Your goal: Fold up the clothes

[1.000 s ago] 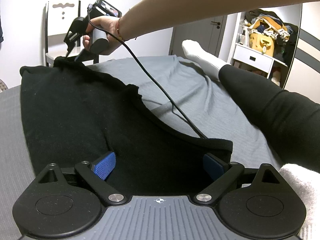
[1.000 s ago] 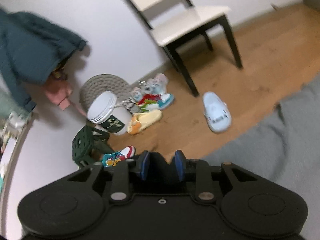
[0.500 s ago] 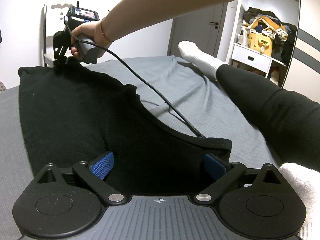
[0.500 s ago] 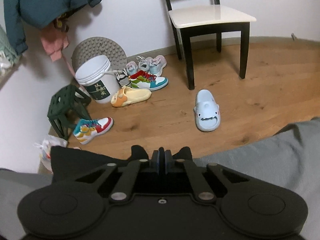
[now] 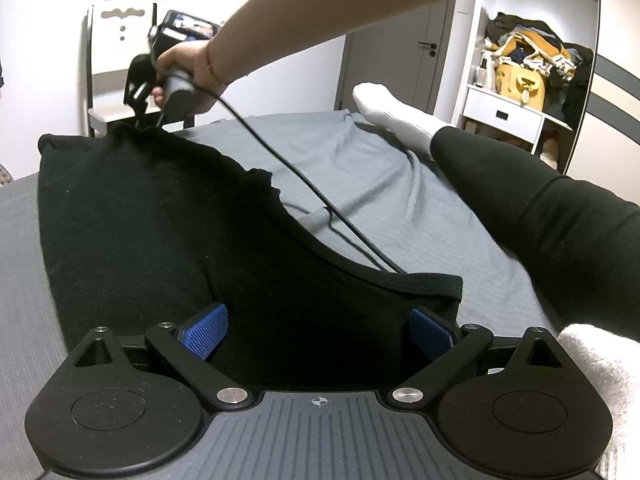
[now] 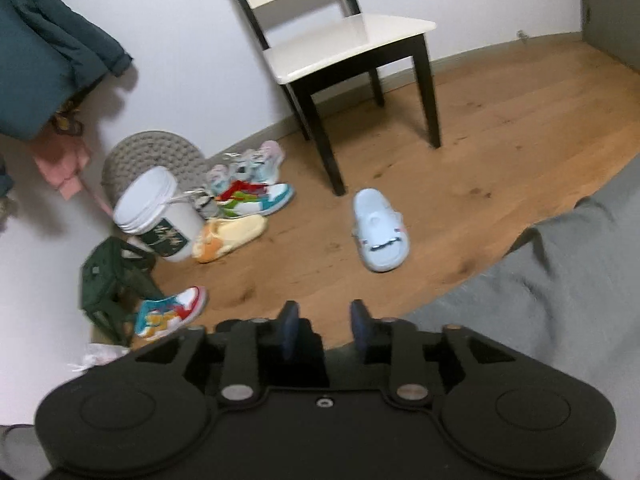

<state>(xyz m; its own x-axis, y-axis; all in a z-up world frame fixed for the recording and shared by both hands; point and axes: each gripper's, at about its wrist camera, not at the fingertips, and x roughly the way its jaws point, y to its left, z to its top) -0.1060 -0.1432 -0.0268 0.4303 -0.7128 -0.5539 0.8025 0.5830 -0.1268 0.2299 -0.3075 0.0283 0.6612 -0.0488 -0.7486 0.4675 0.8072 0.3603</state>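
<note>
A black garment (image 5: 152, 232) lies spread on the grey bed (image 5: 360, 184), reaching from the near edge to the far left corner. My left gripper (image 5: 318, 328) is open wide, and its blue pads (image 5: 204, 336) straddle the garment's near hem with the cloth lying between them. A hand holds my right gripper (image 5: 140, 114) at the garment's far corner, tips just above the cloth. In the right wrist view, the right gripper (image 6: 323, 320) is open, and I see wooden floor between its fingers. No cloth shows in that gap.
A leg in black leggings (image 5: 540, 216) with a white sock (image 5: 396, 120) rests on the bed's right side. A cable (image 5: 304, 184) crosses the sheet, and a white towel (image 5: 600, 360) lies near right. Beyond the bed edge stand a chair (image 6: 344, 40), shoes (image 6: 256, 196), a slipper (image 6: 378, 236) and a bucket (image 6: 156, 216).
The right gripper, shut at the garment's far corner half a second ago, has opened and tilted. The left gripper has stayed open over the near hem.
</note>
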